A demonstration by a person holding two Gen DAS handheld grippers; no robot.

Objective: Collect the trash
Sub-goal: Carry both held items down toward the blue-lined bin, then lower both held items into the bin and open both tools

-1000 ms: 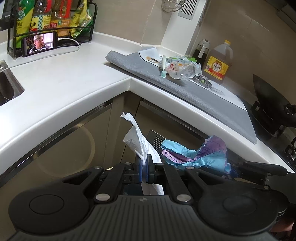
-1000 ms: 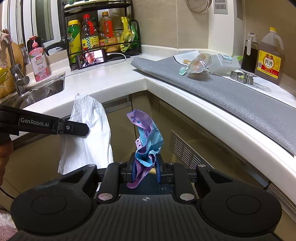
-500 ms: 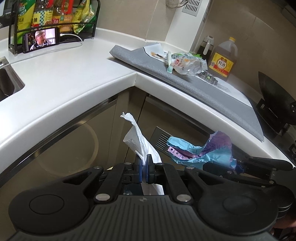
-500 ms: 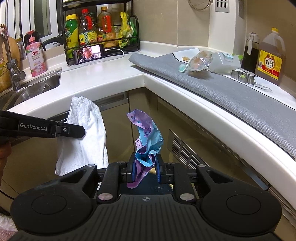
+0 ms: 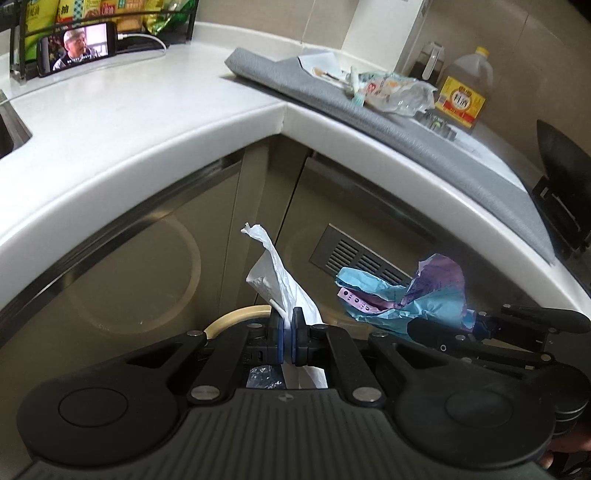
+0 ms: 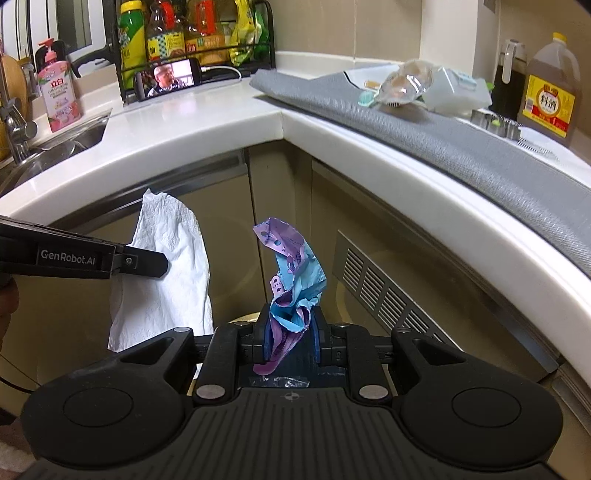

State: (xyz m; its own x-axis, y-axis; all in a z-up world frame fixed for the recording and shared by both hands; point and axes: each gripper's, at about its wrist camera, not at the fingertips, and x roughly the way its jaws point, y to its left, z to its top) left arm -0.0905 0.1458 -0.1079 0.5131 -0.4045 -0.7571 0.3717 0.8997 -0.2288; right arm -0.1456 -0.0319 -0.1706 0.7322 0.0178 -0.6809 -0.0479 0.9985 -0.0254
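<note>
My left gripper is shut on a white paper tissue that sticks up from its jaws, in front of the cabinet doors below the counter. My right gripper is shut on a crumpled blue and purple wrapper. In the left wrist view the wrapper and the right gripper are at the lower right. In the right wrist view the tissue hangs at the left from the left gripper. A cream bin rim shows just below the left jaws.
A grey mat on the white counter holds clear plastic packaging and a white box. An oil bottle, a phone, a bottle rack, a sink and a dark wok ring the corner.
Both grippers have sunk lower in front of the cabinet, so the counter edge sits higher in view. A cream bin rim has come into sight. Both grips are unchanged.
</note>
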